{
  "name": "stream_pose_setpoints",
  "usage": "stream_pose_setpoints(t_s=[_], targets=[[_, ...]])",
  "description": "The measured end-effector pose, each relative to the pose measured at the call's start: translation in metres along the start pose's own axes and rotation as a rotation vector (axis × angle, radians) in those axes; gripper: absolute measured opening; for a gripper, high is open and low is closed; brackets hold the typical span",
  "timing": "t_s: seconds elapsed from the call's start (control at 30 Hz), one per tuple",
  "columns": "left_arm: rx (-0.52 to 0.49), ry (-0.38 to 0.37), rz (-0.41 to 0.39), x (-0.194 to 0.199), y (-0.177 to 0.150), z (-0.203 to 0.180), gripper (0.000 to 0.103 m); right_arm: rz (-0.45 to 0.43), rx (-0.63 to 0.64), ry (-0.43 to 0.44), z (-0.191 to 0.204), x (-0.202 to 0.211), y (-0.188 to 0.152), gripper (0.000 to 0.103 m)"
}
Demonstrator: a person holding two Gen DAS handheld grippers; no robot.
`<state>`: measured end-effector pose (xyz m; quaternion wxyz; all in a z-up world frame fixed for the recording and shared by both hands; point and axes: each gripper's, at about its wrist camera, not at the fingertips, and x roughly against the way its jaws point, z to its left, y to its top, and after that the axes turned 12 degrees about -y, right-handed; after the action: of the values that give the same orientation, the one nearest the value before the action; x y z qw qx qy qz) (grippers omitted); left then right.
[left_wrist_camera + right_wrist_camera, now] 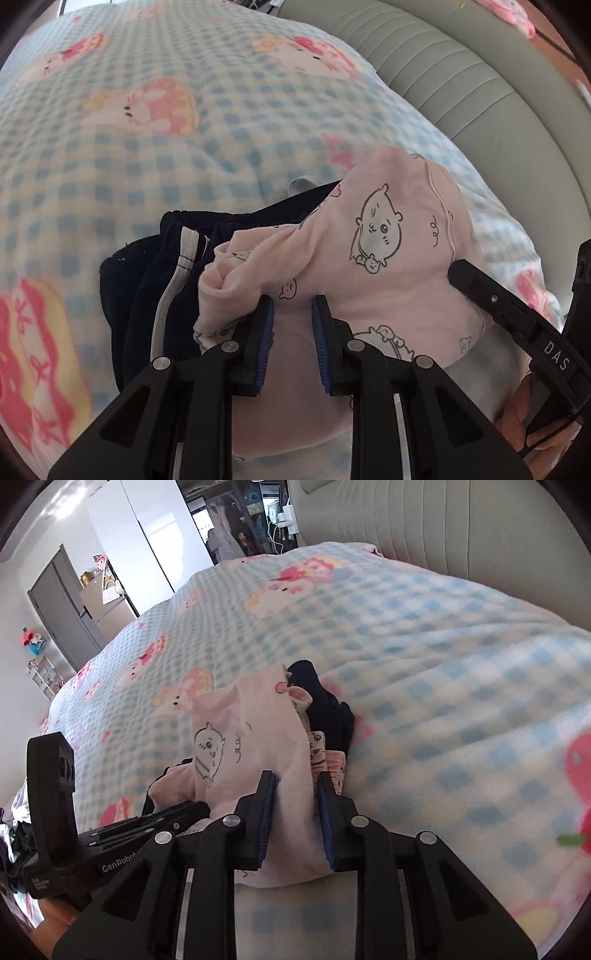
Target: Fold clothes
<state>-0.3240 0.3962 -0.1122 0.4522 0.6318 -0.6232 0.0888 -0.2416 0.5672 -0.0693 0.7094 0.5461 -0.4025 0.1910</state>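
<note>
A pink garment with cartoon hamster prints (pixel 388 258) lies bunched on the checked bed cover, partly over a dark navy garment with a white stripe (pixel 147 288). My left gripper (pixel 292 306) is open, its blue pads on either side of a pink fold without pinching it. My right gripper (pixel 295 786) holds the same pink garment (pixel 258 738) between its pads, with a gap showing. The right gripper's finger (pixel 498 302) shows in the left wrist view, pressing into the pink cloth. The navy garment (pixel 328 709) lies behind the pink one.
The bed cover (pixel 184 166) is blue-and-white checked with pink cartoon figures. A grey padded headboard (pixel 461 74) curves along the right. A white wardrobe (pixel 140 535), a grey door (pixel 62 602) and shelves stand beyond the bed. More clothes lie at far left (pixel 14 830).
</note>
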Motion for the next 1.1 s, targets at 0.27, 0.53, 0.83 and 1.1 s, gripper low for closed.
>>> stream_pose_setpoints(t_s=[0.27,0.53,0.83,1.1], targets=[[-0.02,-0.002,-0.06,0.057,0.005,-0.01,0.031,-0.069,0.038,0.003,0.024,0.058,0.008,0.035],[0.007,0.053,-0.201,0.173,-0.001,0.016,0.051,-0.108,0.119,0.081,0.096,0.125,-0.003,0.057],[0.034,0.285,-0.321,0.292,-0.016,0.086,0.061,-0.035,0.212,0.136,0.222,0.124,-0.036,0.069],[0.047,0.465,-0.362,0.376,-0.046,0.135,0.071,-0.035,0.29,0.125,0.298,0.146,-0.06,0.072]])
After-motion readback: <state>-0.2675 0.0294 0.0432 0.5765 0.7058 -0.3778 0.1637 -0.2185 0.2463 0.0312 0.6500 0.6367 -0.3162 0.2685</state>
